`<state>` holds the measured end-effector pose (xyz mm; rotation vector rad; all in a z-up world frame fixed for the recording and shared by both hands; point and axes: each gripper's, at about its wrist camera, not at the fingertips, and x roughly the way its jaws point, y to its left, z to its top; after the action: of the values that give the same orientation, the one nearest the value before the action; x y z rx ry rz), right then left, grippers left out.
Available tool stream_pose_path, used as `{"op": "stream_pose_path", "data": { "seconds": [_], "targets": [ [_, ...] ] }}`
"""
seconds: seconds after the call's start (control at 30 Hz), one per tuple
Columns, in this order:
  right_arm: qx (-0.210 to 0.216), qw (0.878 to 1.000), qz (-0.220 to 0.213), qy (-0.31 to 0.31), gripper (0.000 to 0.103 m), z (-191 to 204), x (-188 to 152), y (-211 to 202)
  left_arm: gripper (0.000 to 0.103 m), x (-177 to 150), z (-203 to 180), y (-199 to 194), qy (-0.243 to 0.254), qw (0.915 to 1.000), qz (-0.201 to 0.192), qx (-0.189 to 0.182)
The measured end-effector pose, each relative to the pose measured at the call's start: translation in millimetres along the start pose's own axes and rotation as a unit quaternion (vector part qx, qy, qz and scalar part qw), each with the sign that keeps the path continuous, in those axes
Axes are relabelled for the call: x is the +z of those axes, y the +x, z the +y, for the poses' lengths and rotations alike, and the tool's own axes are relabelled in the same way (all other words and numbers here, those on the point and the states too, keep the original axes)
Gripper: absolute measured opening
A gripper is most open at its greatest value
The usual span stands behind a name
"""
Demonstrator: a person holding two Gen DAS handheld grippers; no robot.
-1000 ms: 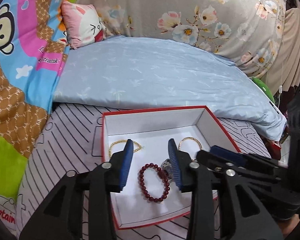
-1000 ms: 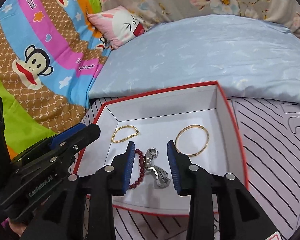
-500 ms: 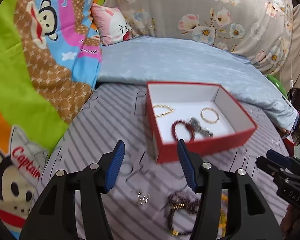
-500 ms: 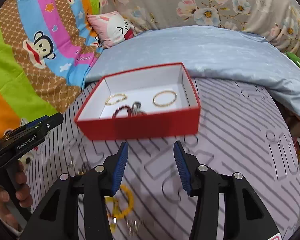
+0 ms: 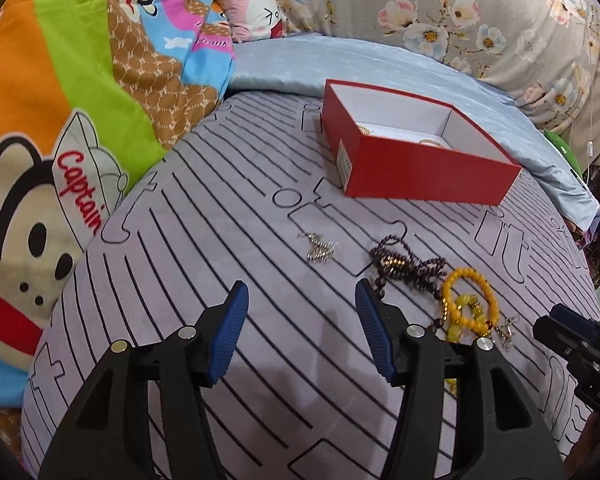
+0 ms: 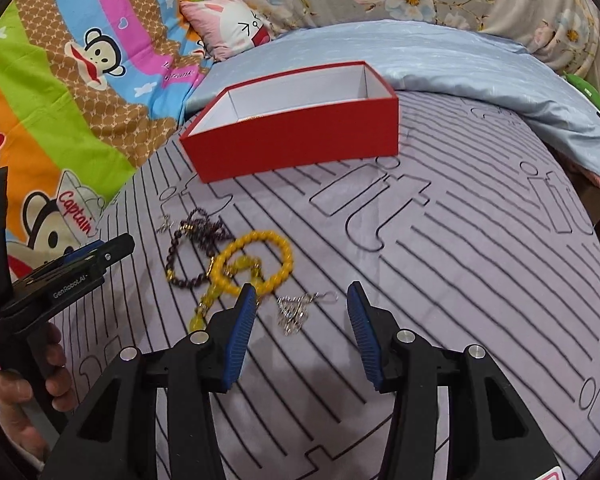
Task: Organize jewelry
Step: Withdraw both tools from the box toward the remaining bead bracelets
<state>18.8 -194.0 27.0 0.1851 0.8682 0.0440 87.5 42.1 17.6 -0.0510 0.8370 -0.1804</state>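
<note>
A: Status of sorting?

B: Partial. The red box (image 6: 296, 136) on the bed (image 6: 460, 280) shows gold pieces (image 5: 432, 142) inside. Outside — a yellow bead bracelet (image 6: 256, 262), a dark bead strand (image 6: 196, 240) and two silver pieces (image 6: 294, 312), (image 5: 320, 248).

A: Fingers?

B: Left gripper (image 5: 302, 328) and right gripper (image 6: 300, 330) — both spread wide, holding nothing.

A: Obstructions?

B: The yellow and dark strands overlap; separate them first. A blue quilt (image 6: 440, 56) lies behind the box.

Bright, even room light overhead; soft shadows fall under the red box (image 6: 300, 136). Fisheye bends the bed's edges, corners go black, stripes smear slightly.
</note>
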Motion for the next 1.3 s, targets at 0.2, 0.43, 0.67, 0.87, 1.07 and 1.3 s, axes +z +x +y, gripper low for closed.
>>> {"op": "stream_pose_path", "data": {
  "seconds": [0.2, 0.43, 0.67, 0.87, 1.07, 1.3],
  "targets": [
    [0.005, 1.0, 0.003, 0.002, 0.046, 6, -3, 1, 0.052, 8, -3, 8, 0.013, 0.9999, -0.005, 0.004],
    [0.009, 1.0, 0.007, 0.002, 0.046, 6, -1, 5, 0.051, 20, -8, 33, 0.023, 0.9997, 0.007, 0.007],
    [0.008, 1.0, 0.014, 0.01, 0.046, -2, -5, 7, 0.051, 20, -10, 39, 0.023, 0.9997, 0.012, 0.005],
    [0.012, 1.0, 0.018, 0.013, 0.046, -3, -7, 8, 0.047, 21, -11, 47, 0.014, 0.9997, 0.021, 0.001],
    [0.03, 0.999, 0.021, 0.0, 0.046, 8, -3, 14, 0.047, 13, -18, 29, 0.02, 0.9996, 0.012, -0.018],
    [0.032, 0.999, 0.026, -0.005, 0.046, 17, 6, 30, 0.047, 2, -26, 30, 0.028, 0.9988, 0.026, -0.03]
  ]
}}
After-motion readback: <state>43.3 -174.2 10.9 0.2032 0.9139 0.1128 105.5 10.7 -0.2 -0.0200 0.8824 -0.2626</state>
